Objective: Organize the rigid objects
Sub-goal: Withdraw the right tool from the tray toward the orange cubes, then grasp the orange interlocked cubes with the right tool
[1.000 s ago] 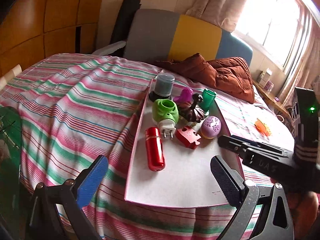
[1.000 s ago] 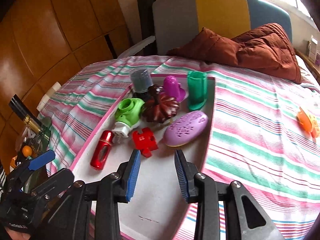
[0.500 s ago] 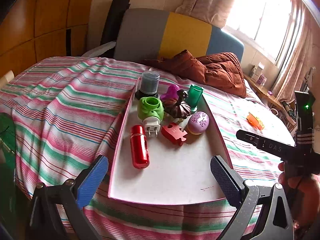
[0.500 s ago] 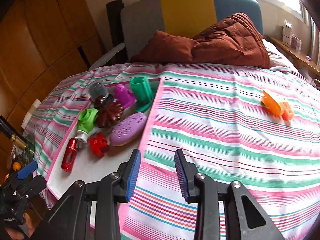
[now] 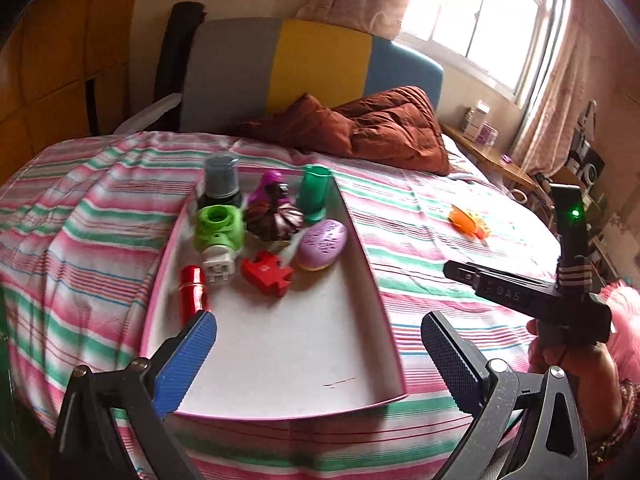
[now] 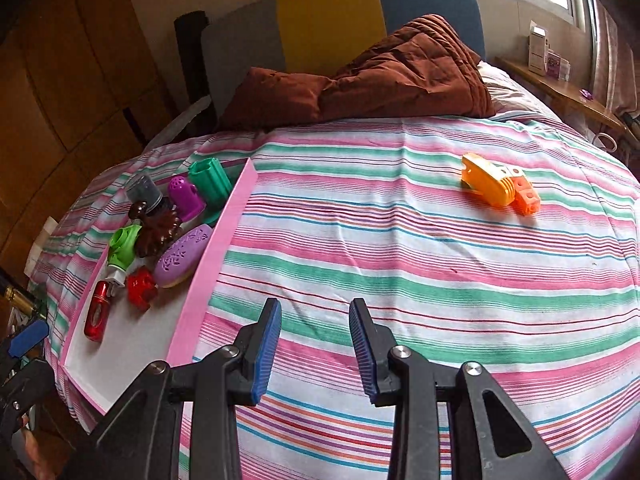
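Right gripper (image 6: 314, 354): jaws part-way apart, nothing between them, only striped bedsheet (image 6: 400, 272) ahead of the pads. The orange toy (image 6: 494, 184), last loose piece, lies well ahead of the jaws and off to their right, alone on the sheet. It looks like two joined parts, yellow-orange and redder, though the lens bends it too much to be sure.

Left gripper (image 5: 320, 360): jaws wide apart, empty, hanging over the near end of the pink tray (image 5: 374, 280). Ahead of them, at the tray's far end, the sorted pieces crowd together: red cylinder (image 5: 192, 290), green plug (image 5: 218, 232), red block (image 5: 266, 272), purple oval (image 5: 322, 242), green cup (image 5: 314, 194).

Risks as judged from here:
- The right jaws' gap looks narrow for the toy's broad side; a straight approach may shove it along the sheet instead of straddling it.
- Soft bedding gives under pressure, so the toy may tilt or sink on contact.
- If the toy is two pieces, a grip on one could leave the other behind.
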Available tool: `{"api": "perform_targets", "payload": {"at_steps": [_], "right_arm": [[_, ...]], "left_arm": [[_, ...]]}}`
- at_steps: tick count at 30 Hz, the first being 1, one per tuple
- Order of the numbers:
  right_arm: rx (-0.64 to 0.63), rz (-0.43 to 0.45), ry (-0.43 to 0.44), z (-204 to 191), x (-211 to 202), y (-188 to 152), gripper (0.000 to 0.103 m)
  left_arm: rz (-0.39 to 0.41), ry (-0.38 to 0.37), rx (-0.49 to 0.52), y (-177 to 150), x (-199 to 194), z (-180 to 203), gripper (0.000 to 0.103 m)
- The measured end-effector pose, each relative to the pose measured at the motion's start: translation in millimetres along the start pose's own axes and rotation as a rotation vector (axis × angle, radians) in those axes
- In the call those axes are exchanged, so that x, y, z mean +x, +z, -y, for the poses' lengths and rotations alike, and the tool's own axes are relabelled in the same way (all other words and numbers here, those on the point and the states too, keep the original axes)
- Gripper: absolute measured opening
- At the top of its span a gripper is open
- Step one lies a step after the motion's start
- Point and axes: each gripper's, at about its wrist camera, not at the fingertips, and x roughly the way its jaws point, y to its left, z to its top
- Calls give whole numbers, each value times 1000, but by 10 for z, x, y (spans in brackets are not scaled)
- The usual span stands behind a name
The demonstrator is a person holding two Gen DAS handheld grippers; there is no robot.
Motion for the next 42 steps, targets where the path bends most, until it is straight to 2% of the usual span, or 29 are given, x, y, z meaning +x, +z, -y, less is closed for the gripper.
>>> {"api": "perform_targets", "payload": {"at_steps": [9, 16, 21, 24, 27, 31, 35, 38, 39, 41, 42], "right_arm": [[36, 22, -48, 432, -10, -78, 35], [148, 24, -119, 1122, 33, -138, 35], [232, 77, -167, 1627, -7, 212, 35], [239, 107, -177, 1810, 23, 508, 35], [204, 104, -194, 1859, 166, 780, 35], [175, 53, -252, 1937, 446, 969, 35], [201, 5, -188, 2016, 657, 993, 35], [202, -23, -184, 2026, 783, 956, 35], [202, -13, -180, 2034, 790, 942, 34], [199, 16, -160, 2057, 762, 916, 26], [194, 17, -148, 2070, 753, 899, 26]], "left_arm": [[-38, -67, 116, 51, 140, 592, 103], [-80, -108, 180, 55, 270, 960, 103], [-89, -115, 174, 39, 298, 1064, 103], [-97, -109, 182, 23, 318, 1114, 103], [-105, -96, 190, 14, 333, 1125, 103], [-114, -75, 191, 21, 356, 1101, 103], [-120, -62, 182, 45, 393, 1067, 103], [-134, -65, 174, 62, 445, 1088, 103], [-138, -69, 175, 66, 459, 1106, 103], [-138, -74, 190, 78, 477, 1163, 103], [-136, -77, 199, 90, 487, 1194, 103]]}}
